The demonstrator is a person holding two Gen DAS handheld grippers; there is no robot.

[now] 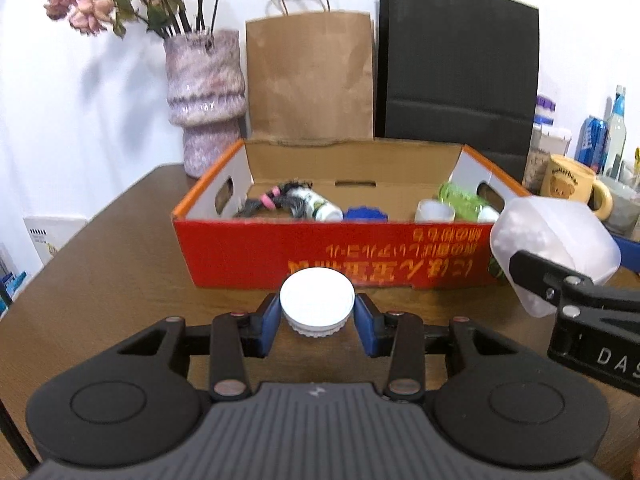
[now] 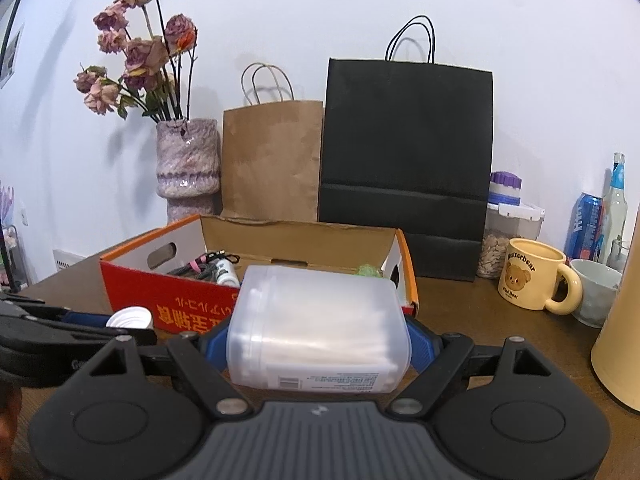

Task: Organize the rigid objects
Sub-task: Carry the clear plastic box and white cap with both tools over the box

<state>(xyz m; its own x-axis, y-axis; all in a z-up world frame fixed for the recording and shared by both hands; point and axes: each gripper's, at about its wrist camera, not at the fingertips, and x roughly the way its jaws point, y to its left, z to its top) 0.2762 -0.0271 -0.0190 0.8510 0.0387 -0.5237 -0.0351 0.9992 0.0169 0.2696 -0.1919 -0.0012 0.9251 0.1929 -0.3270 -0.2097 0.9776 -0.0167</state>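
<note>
Left gripper [image 1: 317, 316]: low centre of left wrist view, blue pads clamped on both sides of a white lid [image 1: 317, 306], ribbed edge down; lid looks lifted clear of the table [image 1: 100, 264].
Right gripper [image 2: 318, 344]: lower centre of right wrist view, fingers wide apart but pressed on the two ends of a clear plastic tub [image 2: 318, 328], tub lying sideways, label facing the camera.
Why held so: likely lid and tub are a pair, one per hand, kept level and facing the box so they can be joined or dropped in. A guess.
Box [image 1: 336, 252]: red cardboard, open top, centre of frame, just past both grippers; already holds a small white bottle [image 1: 322, 206], blue cap [image 1: 366, 214], green bottle [image 1: 464, 202], white cup [image 1: 434, 211].
Tub vs lid: tub at right edge of left wrist view, near the lid, not touching.
Background: vase [image 2: 188, 160], brown bag [image 2: 272, 160], black bag [image 2: 406, 160], bear mug [image 2: 532, 276] at right, outside the box.
Risk: tub is smooth, end grip may slip.
</note>
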